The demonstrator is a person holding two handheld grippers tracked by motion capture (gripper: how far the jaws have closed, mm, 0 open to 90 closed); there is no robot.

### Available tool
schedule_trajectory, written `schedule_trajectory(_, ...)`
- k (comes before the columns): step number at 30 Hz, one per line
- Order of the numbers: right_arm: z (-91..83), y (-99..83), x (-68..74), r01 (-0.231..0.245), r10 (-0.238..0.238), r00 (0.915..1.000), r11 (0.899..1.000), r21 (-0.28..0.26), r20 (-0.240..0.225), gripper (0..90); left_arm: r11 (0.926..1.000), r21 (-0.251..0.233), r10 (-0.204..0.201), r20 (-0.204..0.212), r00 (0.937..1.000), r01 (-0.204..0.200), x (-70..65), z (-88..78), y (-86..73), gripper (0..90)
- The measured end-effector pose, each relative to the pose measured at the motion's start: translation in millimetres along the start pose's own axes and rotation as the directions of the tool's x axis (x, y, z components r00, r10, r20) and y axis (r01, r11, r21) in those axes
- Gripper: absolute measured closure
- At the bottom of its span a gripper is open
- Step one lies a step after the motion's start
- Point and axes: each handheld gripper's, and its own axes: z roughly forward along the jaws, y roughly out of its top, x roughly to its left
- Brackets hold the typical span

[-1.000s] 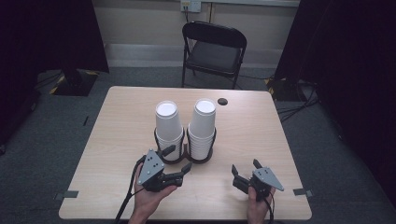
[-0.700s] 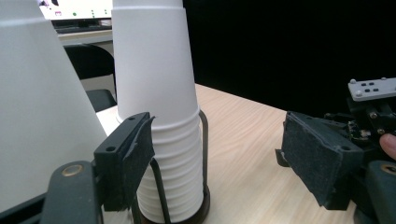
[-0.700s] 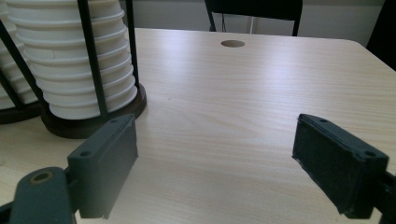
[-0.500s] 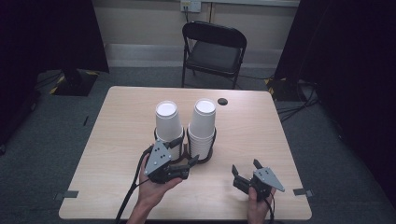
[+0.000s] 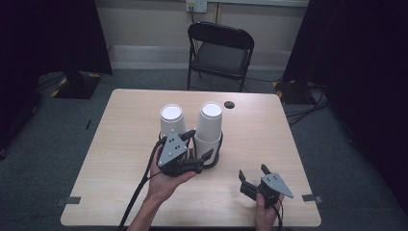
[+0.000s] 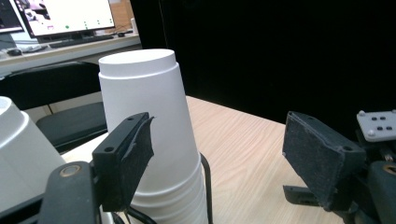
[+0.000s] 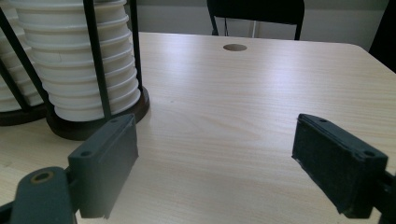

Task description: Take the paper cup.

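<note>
A pale wooden table (image 5: 120, 159) stands on grey carpet between dark curtains, with a folding chair (image 5: 220, 53) at its far side. The left gripper (image 6: 219, 158) has its jaws wide apart and holds nothing. The right cup stack (image 5: 210, 120), upturned white paper cups in a black wire holder (image 7: 98, 70), rises just beyond one pad, near it but not yet squarely between the two, and I cannot tell whether that pad grazes the cups. The left cup stack (image 5: 172, 120) stands just beside it in its own holder. The right gripper (image 5: 253, 174) rests low near the front edge, its jaws also wide and empty, well apart from both stacks. The likeliest trouble is a closing pad catching a wire upright instead of the top cup, which could drag or tip the holder; a squeeze set too low could lift several nested cups at once, and too hard a squeeze could crush the thin wall. A sideways sweep could knock the neighbouring stack, since the gap between them is narrow. Open room lies above the stacks and across the bare right half of the table; the small dark hole (image 5: 229, 104) behind the cups is out of the way.
</note>
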Motion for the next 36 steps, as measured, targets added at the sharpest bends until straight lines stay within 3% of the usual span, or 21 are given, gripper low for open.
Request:
schedule_trajectory(7,0.0,0.0,0.0,0.0,0.0,1.0,1.0,0.001,-0.001,13.7,0.9998,0.013,-0.018,-0.001,0.9998,0.018,5.7,5.1,12.0,26.1)
schedule_trajectory(16,-0.1,0.0,0.1,0.0,0.0,1.0,1.0,0.001,-0.002,13.8,0.9997,0.024,0.009,-0.002,1.0,-0.009,15.4,15.0,32.8,24.1)
schedule_trajectory(20,0.0,0.0,0.3,0.001,-0.001,1.0,1.0,0.002,-0.002,13.8,0.9982,0.054,0.027,-0.019,0.9995,-0.026,21.2,22.7,38.3,22.1)
schedule_trajectory(24,0.0,0.0,0.2,0.001,-0.001,1.0,1.0,0.001,-0.004,13.8,0.9962,0.087,0.01,-0.018,0.9998,-0.008,28.8,32.9,44.3,20.0)
schedule_trajectory(27,-0.1,0.0,0.3,0.002,-0.002,1.0,1.0,0.0,-0.005,13.8,0.9964,0.084,-0.004,-0.011,0.9999,0.004,32.0,37.2,49.3,17.7)
schedule_trajectory(30,-0.1,0.0,0.1,0.001,-0.001,1.0,1.0,0.0,-0.006,13.9,0.9953,0.095,0.017,-0.017,0.9997,-0.015,32.8,41.7,53.8,16.2)
schedule_trajectory(36,-0.4,-0.1,0.0,0.001,-0.001,1.0,1.0,-0.001,-0.008,13.9,0.9916,0.129,0.001,-0.008,1.0,0.0,37.4,55.0,55.3,15.7)
